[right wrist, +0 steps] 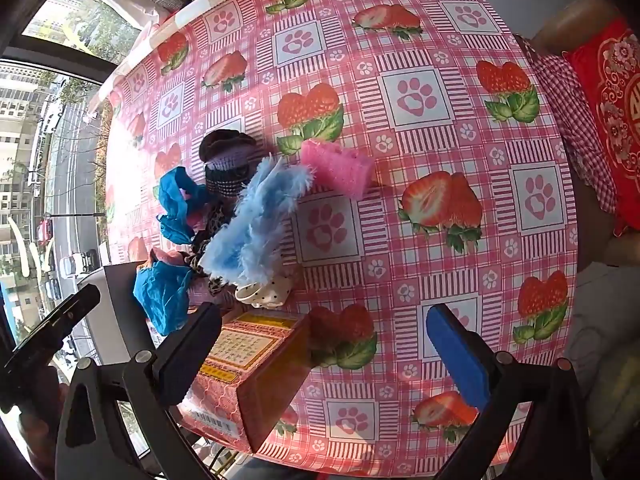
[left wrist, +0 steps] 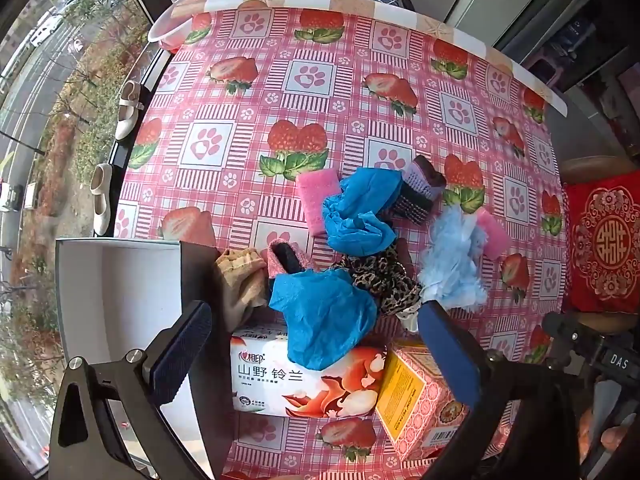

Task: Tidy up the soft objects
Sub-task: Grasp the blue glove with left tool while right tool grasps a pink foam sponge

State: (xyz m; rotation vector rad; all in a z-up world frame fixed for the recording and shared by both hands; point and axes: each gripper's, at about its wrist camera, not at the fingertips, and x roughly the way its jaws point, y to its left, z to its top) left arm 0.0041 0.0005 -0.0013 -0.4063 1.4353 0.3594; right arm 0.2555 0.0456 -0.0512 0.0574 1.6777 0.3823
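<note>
A heap of soft things lies on the strawberry tablecloth (left wrist: 248,92). It holds two blue shoe covers (left wrist: 324,316) (left wrist: 360,208), a light blue feathery duster (left wrist: 452,264), pink sponges (left wrist: 318,200) (left wrist: 492,236), a leopard-print scrunchie (left wrist: 380,276), a purple and black knit piece (left wrist: 420,192), a beige cloth (left wrist: 240,280) and a pink knit slipper (left wrist: 286,260). My left gripper (left wrist: 316,354) hangs open above the near shoe cover, which rests on a tissue pack (left wrist: 276,380). My right gripper (right wrist: 324,356) is open over bare cloth, right of the duster (right wrist: 256,224) and sponge (right wrist: 338,168).
An open white box (left wrist: 120,300) stands at the table's left edge beside the heap. A pink and yellow carton (right wrist: 248,368) lies near the front, with a white polka-dot scrunchie (right wrist: 264,294) behind it. A red cushion (left wrist: 604,240) sits on a chair at the right.
</note>
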